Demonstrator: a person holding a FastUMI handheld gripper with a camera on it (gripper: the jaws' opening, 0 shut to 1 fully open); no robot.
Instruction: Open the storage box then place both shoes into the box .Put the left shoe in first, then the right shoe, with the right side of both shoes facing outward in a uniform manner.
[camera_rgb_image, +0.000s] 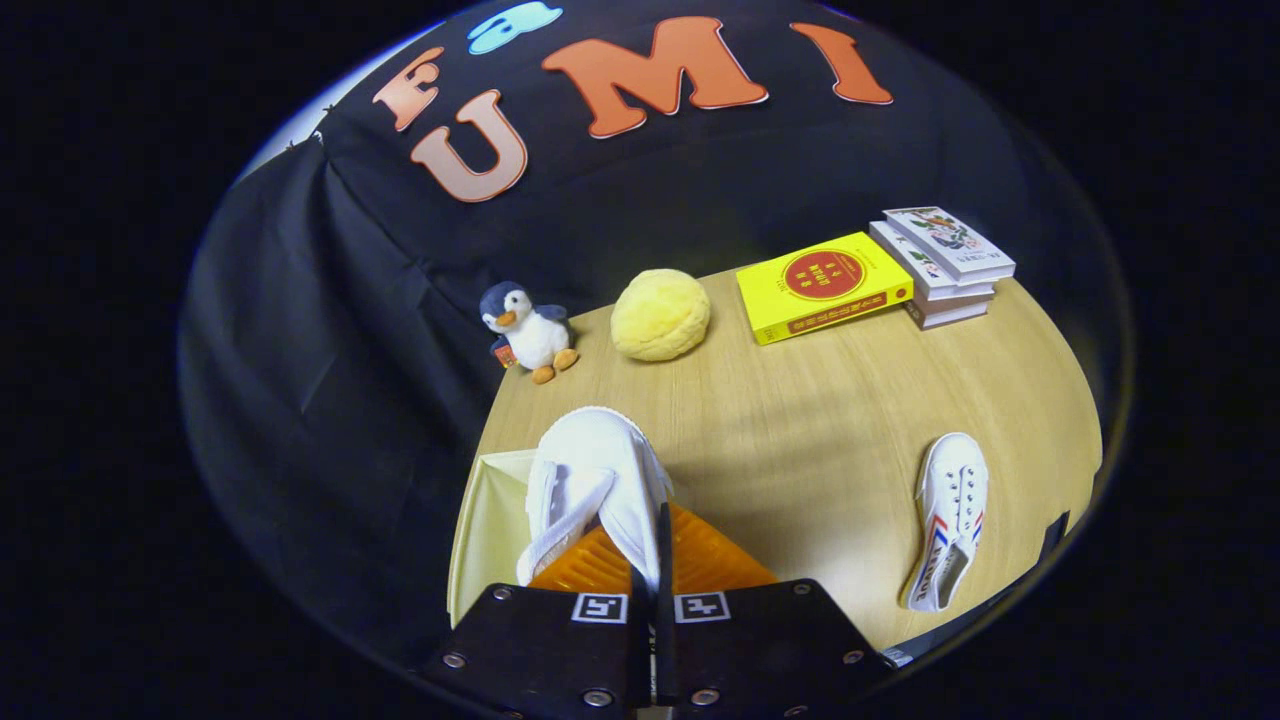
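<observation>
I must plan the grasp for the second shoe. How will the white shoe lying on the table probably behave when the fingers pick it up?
The shoe on the table looks like thin canvas, so its upper will probably fold under pressure. It seems light, likely easy to lift. The shoe in the gripper already hangs pinched by its upper, which suggests the same hold could work.

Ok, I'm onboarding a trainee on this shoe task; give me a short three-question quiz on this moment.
1. True or false: the hand-held gripper is shut on a white shoe.
2. What lies flat on the table, off to the right of the fingers? A) striped shoe B) cup C) spoon
3. Fill in: beside the penguin toy sits a yellow ____.

Key: 1 true; 2 A; 3 cushion
</observation>
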